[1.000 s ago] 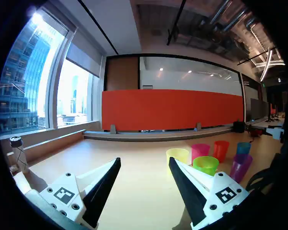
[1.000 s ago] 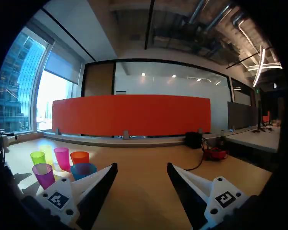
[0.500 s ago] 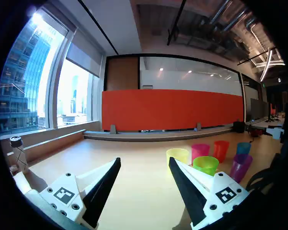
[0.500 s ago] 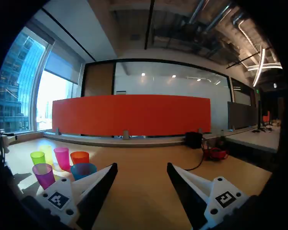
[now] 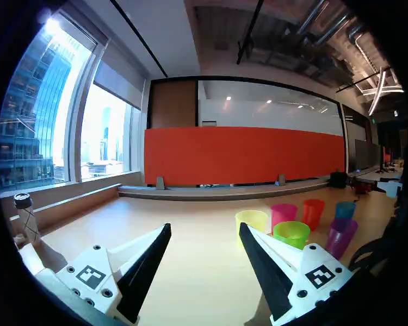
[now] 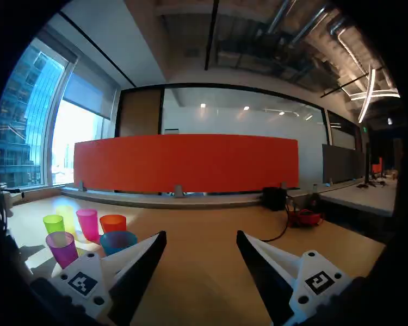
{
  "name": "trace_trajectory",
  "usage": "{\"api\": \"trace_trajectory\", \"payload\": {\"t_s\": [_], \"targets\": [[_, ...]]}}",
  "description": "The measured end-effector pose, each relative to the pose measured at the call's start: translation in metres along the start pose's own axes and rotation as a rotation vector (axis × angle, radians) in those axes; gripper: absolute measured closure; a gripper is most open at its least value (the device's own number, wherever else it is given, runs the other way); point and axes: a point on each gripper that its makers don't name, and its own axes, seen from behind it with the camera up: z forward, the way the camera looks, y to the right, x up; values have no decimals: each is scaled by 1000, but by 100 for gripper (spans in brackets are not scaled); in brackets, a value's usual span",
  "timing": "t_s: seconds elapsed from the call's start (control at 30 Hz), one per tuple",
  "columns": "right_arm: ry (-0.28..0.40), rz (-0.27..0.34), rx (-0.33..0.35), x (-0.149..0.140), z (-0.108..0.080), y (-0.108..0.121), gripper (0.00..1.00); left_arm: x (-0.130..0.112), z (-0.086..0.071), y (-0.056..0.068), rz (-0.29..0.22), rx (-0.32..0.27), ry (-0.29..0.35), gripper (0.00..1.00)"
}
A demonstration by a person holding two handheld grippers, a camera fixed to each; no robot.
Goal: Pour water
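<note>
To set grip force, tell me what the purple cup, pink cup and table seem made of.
Purple cup and pink cup: probably plastic, translucent and glossy; light glows through their walls. Table: pale wood-look top, perhaps laminate or veneer, satin finish; it shows soft reflections, grain too faint to tell.

The cups (image 5: 291,232) are glossy plastic (translucent, light passing through); the tabletop (image 5: 204,255) is smooth pale wood, softly sheened.
</note>
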Motion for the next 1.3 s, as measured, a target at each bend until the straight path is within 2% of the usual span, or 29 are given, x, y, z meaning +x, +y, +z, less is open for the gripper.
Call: {"api": "trace_trajectory", "payload": {"t_s": [0.97,1.3], "targets": [[1,0,-2,1,-1,1,0,1,0,1,2,-5,0,7],[-13,25,-16,5,0,2,0,6,2,1,55,-3,-24,7]]}}
